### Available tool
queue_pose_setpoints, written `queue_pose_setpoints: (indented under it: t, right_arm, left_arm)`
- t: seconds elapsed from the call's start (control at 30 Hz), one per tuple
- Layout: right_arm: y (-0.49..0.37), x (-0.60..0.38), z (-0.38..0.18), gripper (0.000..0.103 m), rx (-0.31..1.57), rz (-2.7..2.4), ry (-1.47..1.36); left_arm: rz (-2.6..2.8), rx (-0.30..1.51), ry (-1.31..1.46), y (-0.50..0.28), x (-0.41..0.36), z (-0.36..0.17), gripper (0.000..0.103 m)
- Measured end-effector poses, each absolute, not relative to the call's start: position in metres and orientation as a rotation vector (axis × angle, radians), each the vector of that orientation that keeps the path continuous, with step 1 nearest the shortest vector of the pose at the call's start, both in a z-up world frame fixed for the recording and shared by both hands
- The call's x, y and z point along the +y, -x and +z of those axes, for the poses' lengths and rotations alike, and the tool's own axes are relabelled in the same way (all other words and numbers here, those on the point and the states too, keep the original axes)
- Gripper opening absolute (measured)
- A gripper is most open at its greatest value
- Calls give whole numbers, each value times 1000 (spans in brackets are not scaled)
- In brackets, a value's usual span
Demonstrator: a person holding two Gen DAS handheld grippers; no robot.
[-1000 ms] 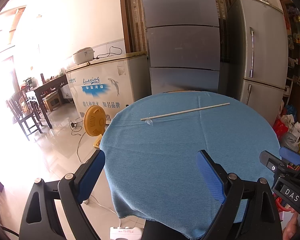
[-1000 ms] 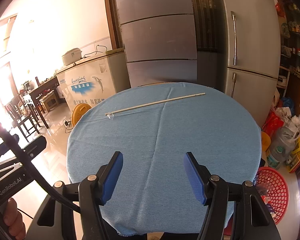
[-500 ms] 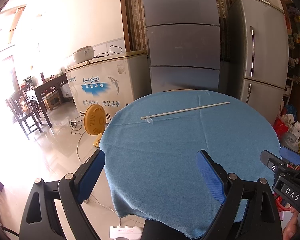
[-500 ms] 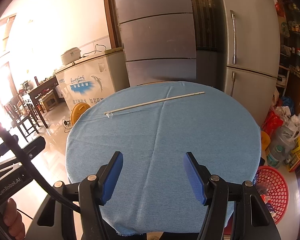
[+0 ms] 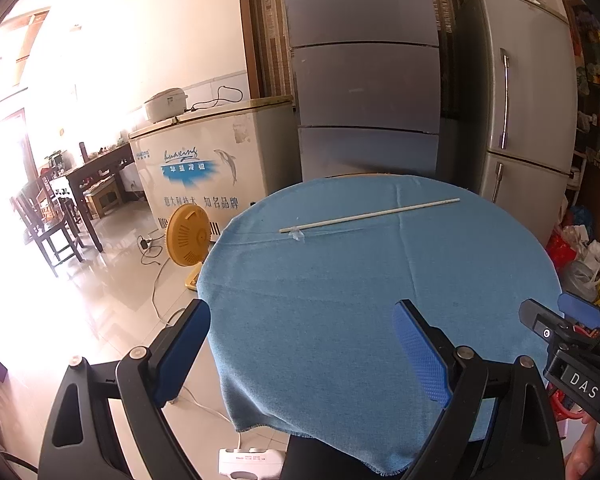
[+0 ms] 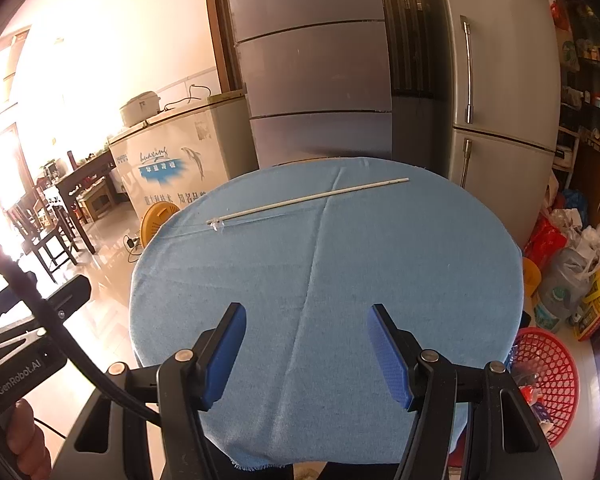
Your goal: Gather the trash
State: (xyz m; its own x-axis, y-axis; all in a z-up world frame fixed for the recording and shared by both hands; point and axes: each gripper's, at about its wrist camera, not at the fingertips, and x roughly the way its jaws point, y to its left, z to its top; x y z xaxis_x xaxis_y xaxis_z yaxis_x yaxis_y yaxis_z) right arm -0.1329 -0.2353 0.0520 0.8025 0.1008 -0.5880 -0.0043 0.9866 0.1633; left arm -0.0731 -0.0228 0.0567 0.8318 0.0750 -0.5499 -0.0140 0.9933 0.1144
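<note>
Both claws, the left claw (image 5: 300, 354) and the right claw (image 6: 306, 350), were open and held nothing, and the long white stick (image 6: 308, 199) lay on the desk (image 6: 380, 280), far from the claws, not picked up yet.

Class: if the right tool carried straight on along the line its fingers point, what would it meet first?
Most likely the bare blue tablecloth. The right tool points down at it with nothing between its fingers. The thin white stick lies farther off, though depth is uncertain.
</note>
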Motion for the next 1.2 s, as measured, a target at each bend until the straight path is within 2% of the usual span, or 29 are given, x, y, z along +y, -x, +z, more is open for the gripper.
queue_pose_setpoints:
  t: [1.2]
  right_arm:
    - [100, -250, 33, 67, 693, 8, -172]
  left_arm:
    - [27, 662, -134, 27, -44, 29, 92]
